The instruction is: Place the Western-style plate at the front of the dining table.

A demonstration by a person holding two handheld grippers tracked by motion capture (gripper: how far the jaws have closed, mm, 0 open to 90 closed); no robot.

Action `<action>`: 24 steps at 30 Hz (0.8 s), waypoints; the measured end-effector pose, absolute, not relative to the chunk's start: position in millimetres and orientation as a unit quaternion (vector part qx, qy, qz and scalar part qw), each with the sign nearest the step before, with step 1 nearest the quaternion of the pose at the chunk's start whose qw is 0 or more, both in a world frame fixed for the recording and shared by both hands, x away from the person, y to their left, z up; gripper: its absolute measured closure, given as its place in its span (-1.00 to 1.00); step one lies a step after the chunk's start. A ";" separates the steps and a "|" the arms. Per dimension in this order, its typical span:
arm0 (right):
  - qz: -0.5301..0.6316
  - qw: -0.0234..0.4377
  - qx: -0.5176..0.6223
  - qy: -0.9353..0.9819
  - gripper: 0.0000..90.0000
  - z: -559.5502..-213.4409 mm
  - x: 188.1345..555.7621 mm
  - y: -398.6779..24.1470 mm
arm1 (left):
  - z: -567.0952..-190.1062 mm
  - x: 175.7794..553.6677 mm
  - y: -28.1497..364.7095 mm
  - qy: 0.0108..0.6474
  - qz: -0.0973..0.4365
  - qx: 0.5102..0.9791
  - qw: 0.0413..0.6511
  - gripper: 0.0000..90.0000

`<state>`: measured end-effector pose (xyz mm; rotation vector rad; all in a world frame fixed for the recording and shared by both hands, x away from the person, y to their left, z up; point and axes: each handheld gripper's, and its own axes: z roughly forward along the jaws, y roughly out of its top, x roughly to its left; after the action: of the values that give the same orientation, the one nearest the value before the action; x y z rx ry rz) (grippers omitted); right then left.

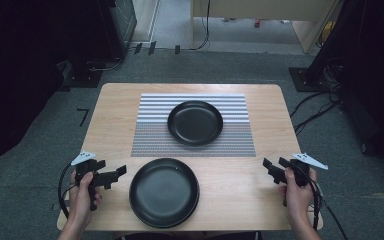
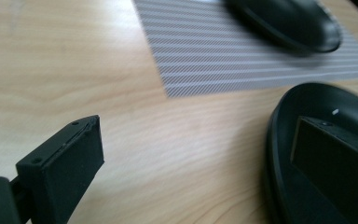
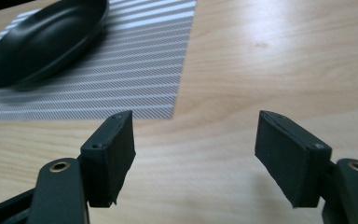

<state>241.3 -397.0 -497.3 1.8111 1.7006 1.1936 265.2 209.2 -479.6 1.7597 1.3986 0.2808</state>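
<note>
Two black plates are on the wooden table [image 1: 115, 115]. One plate [image 1: 195, 122] lies on a grey striped placemat [image 1: 150, 135] at the centre. The other plate [image 1: 164, 192] rests on bare wood near the front edge. My left gripper [image 1: 116, 176] is held open just left of the near plate, pointing at it. In the left gripper view its jaws stand wide apart [image 2: 196, 154], the right one over the near plate's rim [image 2: 279, 140]. At the table's right front, my right gripper [image 1: 274, 170] is open over bare wood [image 3: 200, 154], with the far plate [image 3: 42, 37] ahead on the left.
Dark stands, cables and a wooden desk base [image 1: 260, 20] surround the table on grey carpet. Bare wood shows to the left and right of the placemat [image 3: 121, 79].
</note>
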 end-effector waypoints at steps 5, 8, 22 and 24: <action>0.422 0.195 0.646 0.605 -0.37 -503.3 227.8 -409.2 | -486.7 251.4 216.8 0.560 0.127 0.708 0.411 -0.97; 0.419 0.197 0.654 0.598 -0.37 -505.7 214.5 -421.7 | -490.9 241.1 224.9 0.560 0.142 0.712 0.399 -0.97; 0.387 0.216 0.658 0.609 -0.38 -517.8 172.4 -438.2 | -514.6 218.3 233.7 0.570 0.197 0.726 0.331 -0.97; 0.383 0.215 0.659 0.610 -0.38 -519.3 169.0 -439.3 | -516.1 215.8 233.7 0.566 0.214 0.731 0.316 -0.97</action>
<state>169.0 -439.3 -519.3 1.8286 1.6917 1.0623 215.8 233.7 -516.1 1.9240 1.4903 0.5632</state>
